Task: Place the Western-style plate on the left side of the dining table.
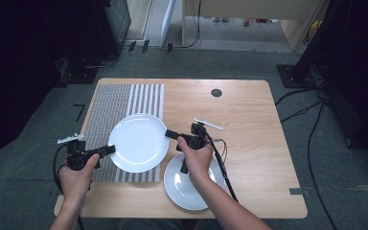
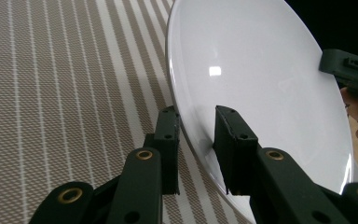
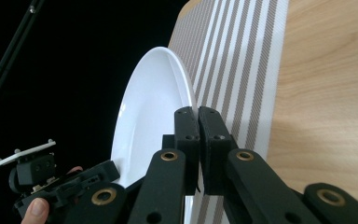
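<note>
High view first: nearest the front edge of the tabletop (image 1: 249, 143), a smaller white plate (image 1: 184, 189) is seen lying flat under the right forearm. Just beyond it, the large white plate (image 1: 139, 143) is held between both tools above the striped placemat (image 1: 120, 103), which covers the left part of the tabletop. The left gripper (image 1: 109, 150) is closed on the plate's left rim; in the left gripper view its fingers (image 2: 168, 140) are clamped with the rim between them. The right gripper (image 1: 168, 134) is closed on the opposite rim, its fingers (image 3: 186, 126) pressed together on the thin edge in the right gripper view. The plate appears tilted, raised off the placemat (image 2: 51, 93).

The step is judged to be carrying the large plate with two grips. Both grips should be kept firm and moved together at one pace, so that no twist is put on the glazed rim, which may slip. The plate should be levelled before it is lowered, and neither grip released until it rests fully supported.
</note>
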Available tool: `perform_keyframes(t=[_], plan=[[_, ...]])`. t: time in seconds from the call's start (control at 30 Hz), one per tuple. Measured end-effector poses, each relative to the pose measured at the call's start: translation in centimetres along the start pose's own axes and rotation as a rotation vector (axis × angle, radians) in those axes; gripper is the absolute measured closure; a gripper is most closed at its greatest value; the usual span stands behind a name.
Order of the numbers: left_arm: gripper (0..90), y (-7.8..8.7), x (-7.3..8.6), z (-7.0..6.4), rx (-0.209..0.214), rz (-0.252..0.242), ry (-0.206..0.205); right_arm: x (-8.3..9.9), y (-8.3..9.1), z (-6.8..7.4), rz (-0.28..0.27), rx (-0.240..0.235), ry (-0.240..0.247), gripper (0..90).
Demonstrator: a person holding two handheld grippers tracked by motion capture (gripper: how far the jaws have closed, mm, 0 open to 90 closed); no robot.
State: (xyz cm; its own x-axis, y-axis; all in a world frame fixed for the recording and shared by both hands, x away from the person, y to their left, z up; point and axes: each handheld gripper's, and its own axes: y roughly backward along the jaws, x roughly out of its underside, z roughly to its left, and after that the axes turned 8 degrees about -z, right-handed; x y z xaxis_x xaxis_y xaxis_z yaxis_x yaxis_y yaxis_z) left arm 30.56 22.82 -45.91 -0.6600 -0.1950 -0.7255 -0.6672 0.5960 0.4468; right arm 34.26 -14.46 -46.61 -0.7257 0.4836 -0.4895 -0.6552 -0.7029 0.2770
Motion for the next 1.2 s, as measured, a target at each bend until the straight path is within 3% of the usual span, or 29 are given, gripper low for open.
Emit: perform_keyframes(t=[0.33, 0.63, 0.9, 1.2], plan=[[72.7, -0.3, -1.5, 2.4, -0.045, 0.01, 0.029, -0.2, -3.4, 0.3, 0.013, 0.009, -0.016, 88.4], [74.1, -1.1, -3.2, 4.6, -0.089, 0.012, 0.066, 0.0, -6.6, -0.5, 0.016, 0.027, -0.08, 88.6], [74.1, -2.9, -4.5, 6.6, -0.138, 0.035, 0.096, -0.1, -9.2, -1.2, 0.017, 0.069, -0.103, 88.6], [74.4, -5.5, -6.3, 8.5, -0.179, 0.052, 0.135, -0.5, -11.5, -1.6, -0.031, 0.124, -0.131, 88.6]])
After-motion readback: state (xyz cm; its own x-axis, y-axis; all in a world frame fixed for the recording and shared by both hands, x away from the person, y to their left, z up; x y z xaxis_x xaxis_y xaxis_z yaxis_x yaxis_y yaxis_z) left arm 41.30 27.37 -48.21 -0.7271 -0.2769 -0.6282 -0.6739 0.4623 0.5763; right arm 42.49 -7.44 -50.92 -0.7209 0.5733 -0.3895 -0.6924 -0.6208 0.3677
